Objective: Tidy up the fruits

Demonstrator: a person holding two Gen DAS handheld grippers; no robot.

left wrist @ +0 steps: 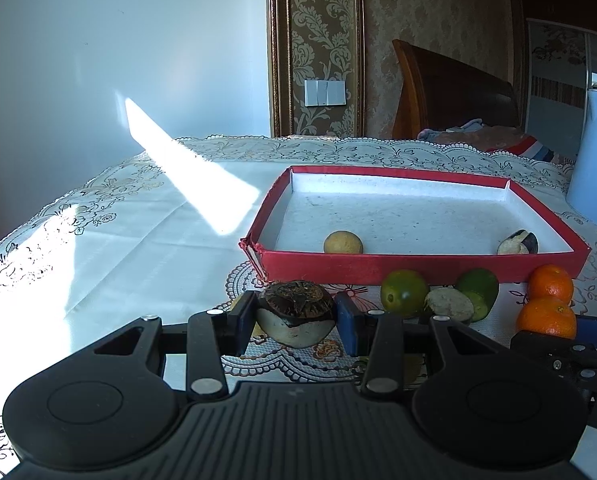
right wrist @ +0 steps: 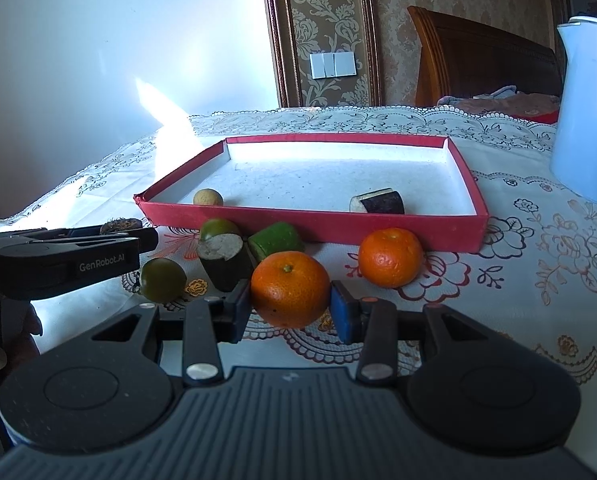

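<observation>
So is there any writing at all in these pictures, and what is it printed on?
"GenRobot.AI": white lettering on the side of the black left gripper, seen in the right wrist view.
"D": one white letter, cut off at the frame edge, on the right gripper's body in the left wrist view; the rest is out of view.
No other text shows.

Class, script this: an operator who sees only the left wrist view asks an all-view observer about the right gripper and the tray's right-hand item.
Operator: What is the right gripper doing?
Observer: The right gripper is closed on the near orange.
Operator: What's the half-hidden thing in the red tray?
Observer: In the red tray, it's a dark-skinned cut chunk with white flesh, lying on its side.
</observation>
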